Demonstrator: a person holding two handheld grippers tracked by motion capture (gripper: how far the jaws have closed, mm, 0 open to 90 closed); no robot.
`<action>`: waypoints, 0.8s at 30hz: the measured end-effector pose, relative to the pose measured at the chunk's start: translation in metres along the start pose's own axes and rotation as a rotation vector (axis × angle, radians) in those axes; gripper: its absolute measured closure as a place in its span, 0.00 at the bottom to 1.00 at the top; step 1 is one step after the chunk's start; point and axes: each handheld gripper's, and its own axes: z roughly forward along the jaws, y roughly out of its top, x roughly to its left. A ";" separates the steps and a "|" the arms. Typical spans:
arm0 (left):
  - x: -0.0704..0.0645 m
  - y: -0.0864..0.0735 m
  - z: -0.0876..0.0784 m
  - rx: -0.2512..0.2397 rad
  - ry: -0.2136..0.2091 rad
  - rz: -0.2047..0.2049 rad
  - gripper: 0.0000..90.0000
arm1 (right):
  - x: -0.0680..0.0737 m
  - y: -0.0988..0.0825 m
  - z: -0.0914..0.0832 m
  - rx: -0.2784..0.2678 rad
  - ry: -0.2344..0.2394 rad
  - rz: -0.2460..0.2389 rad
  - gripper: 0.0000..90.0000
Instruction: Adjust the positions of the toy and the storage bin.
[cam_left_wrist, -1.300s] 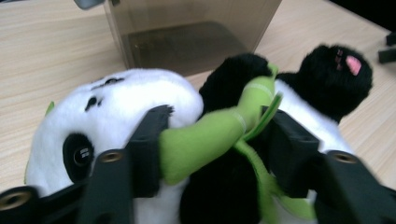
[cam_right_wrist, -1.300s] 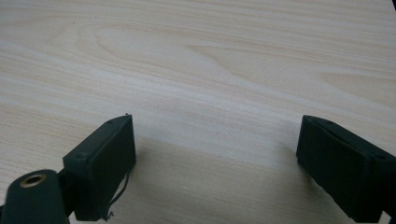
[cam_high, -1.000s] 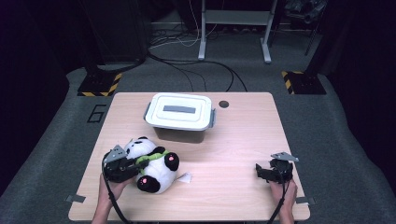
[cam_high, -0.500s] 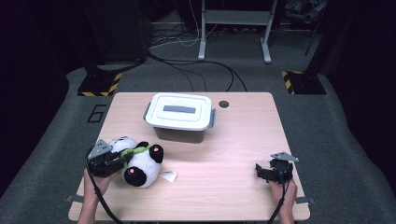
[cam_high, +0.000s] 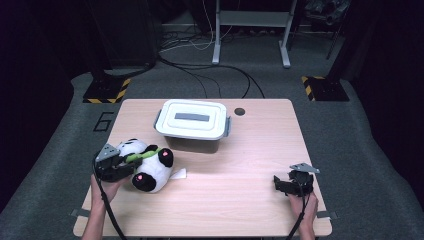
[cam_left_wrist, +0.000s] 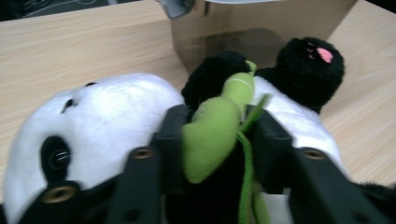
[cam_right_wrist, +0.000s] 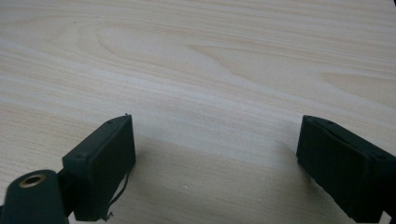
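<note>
Now my left gripper (cam_high: 129, 165), jaws just easing apart, straddles the soft, light panda (cam_left_wrist: 116, 112) near the table's (cam_high: 240, 200) left edge; the green scarf (cam_left_wrist: 215, 126) offers grip; right gripper (cam_right_wrist: 215, 158) gapes empty.

Lab, hazard-taped stand bases (cam_high: 106, 91), floor cables (cam_high: 210, 67)

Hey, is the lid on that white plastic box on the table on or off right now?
On. The white lid sits flat over the box, with its grey side latches down against the walls.

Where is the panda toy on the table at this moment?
In the high view, the panda toy lies at the table's left side, just front-left of the lidded box, with the left claw around its green scarf.
</note>
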 end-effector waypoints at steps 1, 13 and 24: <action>0.000 0.000 -0.003 -0.004 0.003 -0.004 0.53 | 0.000 0.000 0.000 0.000 0.001 0.000 0.12; 0.000 -0.011 -0.034 -0.024 0.051 -0.071 0.15 | 0.000 0.000 0.000 0.000 0.001 0.000 0.12; 0.013 -0.056 -0.041 0.069 0.118 -0.086 0.09 | 0.000 0.000 0.000 0.000 0.004 -0.003 0.12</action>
